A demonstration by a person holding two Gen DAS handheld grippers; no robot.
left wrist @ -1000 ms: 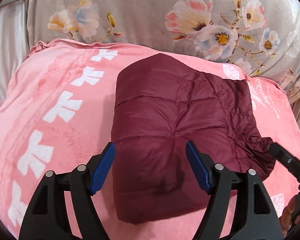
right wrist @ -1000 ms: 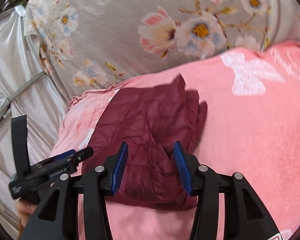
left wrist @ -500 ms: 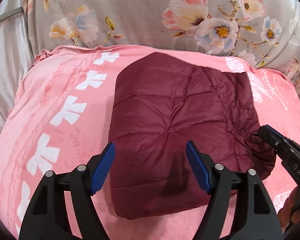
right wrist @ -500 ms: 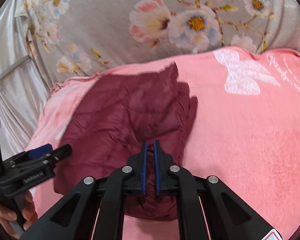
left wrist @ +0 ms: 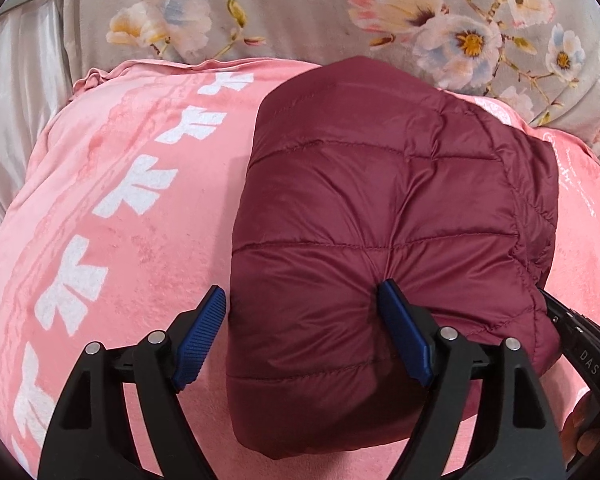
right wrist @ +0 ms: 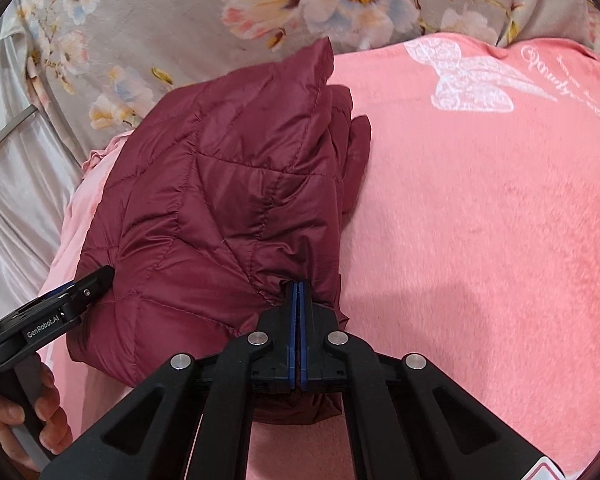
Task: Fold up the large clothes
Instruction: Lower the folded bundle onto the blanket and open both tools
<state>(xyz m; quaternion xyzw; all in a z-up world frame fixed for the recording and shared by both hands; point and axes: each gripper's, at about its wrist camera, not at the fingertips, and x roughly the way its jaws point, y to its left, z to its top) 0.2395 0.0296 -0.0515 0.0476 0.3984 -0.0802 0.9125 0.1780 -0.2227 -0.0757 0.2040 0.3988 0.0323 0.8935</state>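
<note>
A folded maroon quilted jacket lies as a thick bundle on a pink blanket. My left gripper is open, its jaws straddling the jacket's near left corner, with the right finger pressing into the fabric. My right gripper is shut on the jacket at its near right edge, pinching a bunch of fabric. The left gripper's body also shows at the left of the right wrist view, and the right gripper's body at the right edge of the left wrist view.
The pink blanket has white butterfly prints and lies over a grey floral cover. A shiny grey curtain hangs at the left. The person's hand holds the left gripper's handle.
The right gripper closed on the jacket's right edge. The left gripper moved forward, so its jaws now straddle the jacket's corner. The jacket's near side has bunched and risen.
</note>
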